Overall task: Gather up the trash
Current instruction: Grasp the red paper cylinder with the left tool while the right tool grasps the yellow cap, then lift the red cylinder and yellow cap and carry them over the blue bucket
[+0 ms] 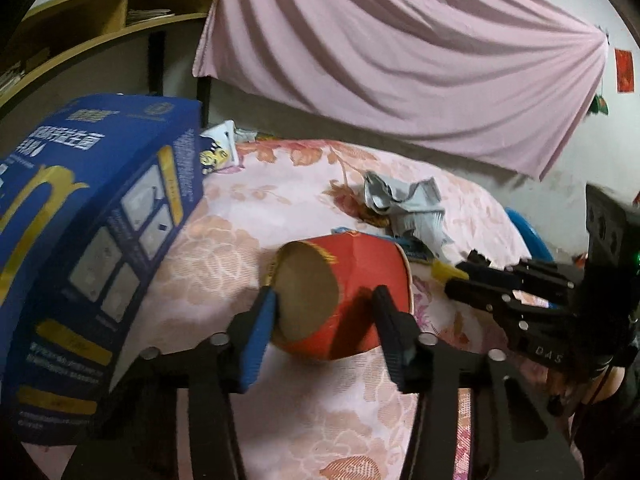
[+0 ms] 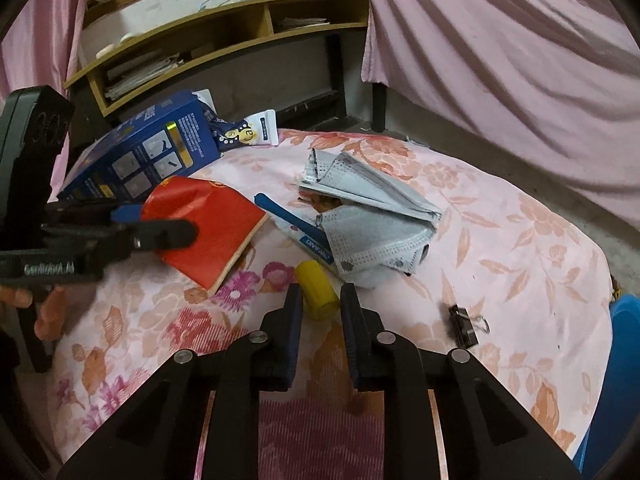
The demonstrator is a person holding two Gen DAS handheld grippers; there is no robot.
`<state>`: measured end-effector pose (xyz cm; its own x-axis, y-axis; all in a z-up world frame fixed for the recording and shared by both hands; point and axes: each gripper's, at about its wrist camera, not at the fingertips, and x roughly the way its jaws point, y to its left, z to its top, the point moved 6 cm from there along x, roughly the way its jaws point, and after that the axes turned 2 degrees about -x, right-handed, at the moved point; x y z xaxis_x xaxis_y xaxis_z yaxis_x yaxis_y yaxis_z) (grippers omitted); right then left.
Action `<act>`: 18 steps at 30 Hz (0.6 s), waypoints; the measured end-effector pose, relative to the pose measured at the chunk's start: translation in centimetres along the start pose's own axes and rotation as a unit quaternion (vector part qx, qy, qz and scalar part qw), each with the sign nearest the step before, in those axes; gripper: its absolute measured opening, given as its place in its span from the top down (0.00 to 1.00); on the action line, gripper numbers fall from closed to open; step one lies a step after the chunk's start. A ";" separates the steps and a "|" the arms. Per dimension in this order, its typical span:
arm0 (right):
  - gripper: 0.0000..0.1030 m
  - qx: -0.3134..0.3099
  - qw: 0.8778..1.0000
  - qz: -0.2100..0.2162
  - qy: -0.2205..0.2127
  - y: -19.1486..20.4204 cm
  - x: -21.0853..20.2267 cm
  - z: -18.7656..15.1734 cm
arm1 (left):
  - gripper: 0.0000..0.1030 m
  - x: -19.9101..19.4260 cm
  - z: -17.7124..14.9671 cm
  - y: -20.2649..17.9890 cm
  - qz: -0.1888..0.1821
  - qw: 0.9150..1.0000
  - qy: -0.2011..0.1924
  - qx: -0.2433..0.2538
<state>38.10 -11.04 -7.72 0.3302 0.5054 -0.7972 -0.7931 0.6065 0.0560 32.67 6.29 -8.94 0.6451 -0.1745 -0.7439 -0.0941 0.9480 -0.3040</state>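
Note:
A red paper cup (image 1: 352, 292) lies on its side on the floral cloth, base toward me. My left gripper (image 1: 326, 304) has its fingers on either side of the cup, touching it. In the right wrist view the cup (image 2: 208, 224) looks flattened between those fingers (image 2: 168, 234). My right gripper (image 2: 320, 300) has its fingers around a small yellow cylinder (image 2: 316, 290), with small gaps at both sides. The right gripper also shows in the left wrist view (image 1: 460, 278), with the yellow piece (image 1: 442, 269) at its tips.
A blue carton (image 1: 92, 240) lies at the left. Grey face masks (image 2: 368, 216), a blue pen (image 2: 292, 220), a snack wrapper (image 2: 248, 132) and a black binder clip (image 2: 464, 326) lie on the cloth. A blue bin (image 2: 616, 380) stands at the right. Shelf and pink curtain stand behind.

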 end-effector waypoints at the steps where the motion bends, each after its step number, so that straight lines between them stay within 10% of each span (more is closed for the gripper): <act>1: 0.83 0.001 1.000 -0.001 -0.001 0.0 -0.2 -0.1 | 0.63 -0.2 0.0 0.1 -0.002 1.000 -0.004 -0.003; 18: 0.84 0.030 0.993 -0.045 -0.104 0.6 -6.4 -1.2 | 0.75 -4.8 -0.1 -2.5 -0.004 0.996 -0.086 0.019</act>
<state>34.95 -14.65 -3.27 0.5028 0.5592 -0.6592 -0.7249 0.6882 0.0309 29.78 4.75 -4.67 0.7660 -0.1371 -0.6281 -0.0618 0.9568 -0.2842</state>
